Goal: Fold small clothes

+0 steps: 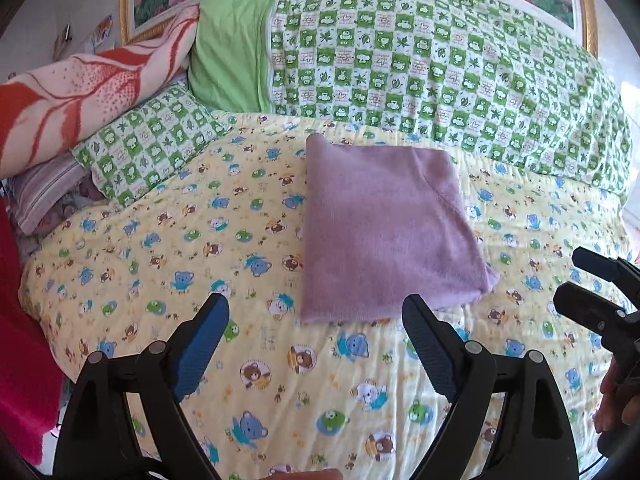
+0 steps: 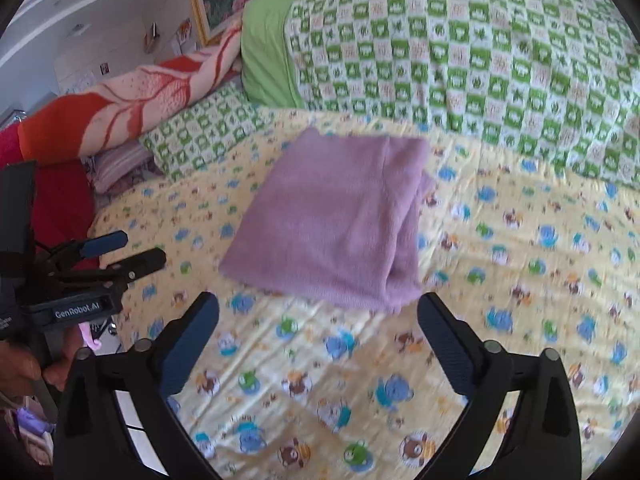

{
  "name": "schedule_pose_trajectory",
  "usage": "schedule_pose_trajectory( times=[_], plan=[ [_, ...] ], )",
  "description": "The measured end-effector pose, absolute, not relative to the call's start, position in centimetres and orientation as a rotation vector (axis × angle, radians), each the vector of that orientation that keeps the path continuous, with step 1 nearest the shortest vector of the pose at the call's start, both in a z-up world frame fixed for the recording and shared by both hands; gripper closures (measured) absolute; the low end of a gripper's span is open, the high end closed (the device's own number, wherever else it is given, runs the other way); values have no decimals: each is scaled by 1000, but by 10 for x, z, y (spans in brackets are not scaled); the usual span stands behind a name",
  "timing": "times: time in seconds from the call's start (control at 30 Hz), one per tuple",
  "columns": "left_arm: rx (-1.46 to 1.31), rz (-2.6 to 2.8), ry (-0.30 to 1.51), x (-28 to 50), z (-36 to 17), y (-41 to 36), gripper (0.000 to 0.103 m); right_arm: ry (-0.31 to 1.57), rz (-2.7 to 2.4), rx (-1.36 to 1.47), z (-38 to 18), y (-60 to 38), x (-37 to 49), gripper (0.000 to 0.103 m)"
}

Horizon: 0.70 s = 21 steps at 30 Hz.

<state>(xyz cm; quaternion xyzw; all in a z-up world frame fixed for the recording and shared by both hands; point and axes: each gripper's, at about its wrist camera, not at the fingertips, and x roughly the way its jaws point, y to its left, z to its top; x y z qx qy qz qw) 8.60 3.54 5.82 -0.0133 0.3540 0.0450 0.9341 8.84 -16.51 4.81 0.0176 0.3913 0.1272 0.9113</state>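
Observation:
A purple knit garment [image 1: 384,232] lies folded into a neat rectangle on the yellow bear-print bedsheet [image 1: 208,248]; it also shows in the right wrist view [image 2: 336,224]. My left gripper [image 1: 316,312] is open and empty, hovering just short of the garment's near edge. My right gripper [image 2: 318,308] is open and empty, also just short of the near edge. The right gripper shows at the right edge of the left wrist view [image 1: 580,280], and the left gripper at the left of the right wrist view [image 2: 132,250]. Neither touches the cloth.
A green-and-white checked quilt [image 1: 440,64] is piled along the back of the bed. A matching pillow [image 1: 152,140] and a red-and-cream blanket [image 1: 80,92] lie at the back left. A red cloth [image 1: 20,360] hangs at the left edge.

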Motion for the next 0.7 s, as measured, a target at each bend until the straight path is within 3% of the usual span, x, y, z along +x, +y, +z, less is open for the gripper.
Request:
schedule_pose_trajectory(
  times=[0.7],
  plan=[
    [-14, 97, 807, 126, -15, 39, 13, 893, 174, 36, -19, -153, 129, 0]
  ],
)
